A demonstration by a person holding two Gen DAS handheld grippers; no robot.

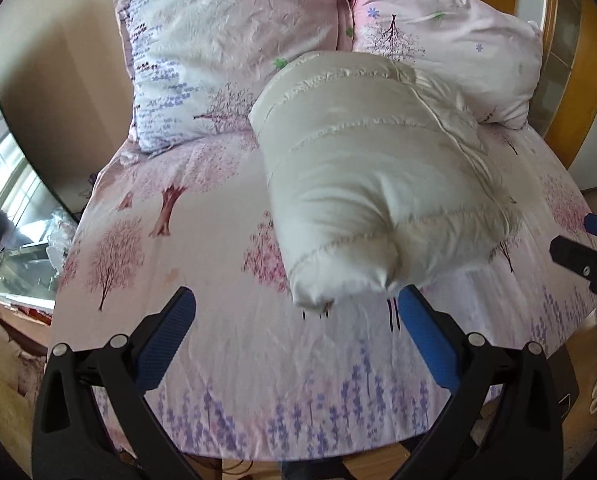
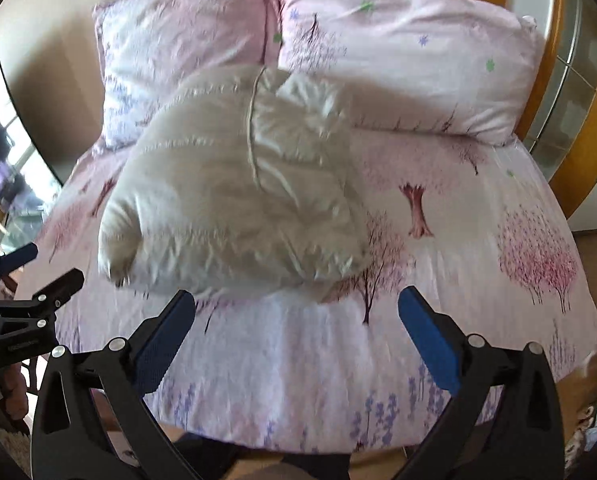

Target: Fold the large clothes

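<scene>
A white quilted puffer jacket [image 1: 378, 184] lies folded into a thick bundle on the pink floral bed sheet [image 1: 218, 208]; it also shows in the right wrist view [image 2: 234, 196]. My left gripper [image 1: 296, 308] is open and empty, just in front of the bundle's near end. My right gripper [image 2: 296, 308] is open and empty, a little short of the bundle's near edge. The right gripper also shows at the right edge of the left wrist view [image 1: 578, 244]. The left gripper shows at the left edge of the right wrist view [image 2: 42, 272].
Two floral pillows [image 1: 226, 52] [image 1: 450, 48] lean at the head of the bed behind the jacket. A wooden bed frame [image 1: 578, 92] runs along the right. A glass-topped stand [image 1: 22, 256] sits left of the bed. The sheet's near edge [image 2: 318, 436] hangs over the bed foot.
</scene>
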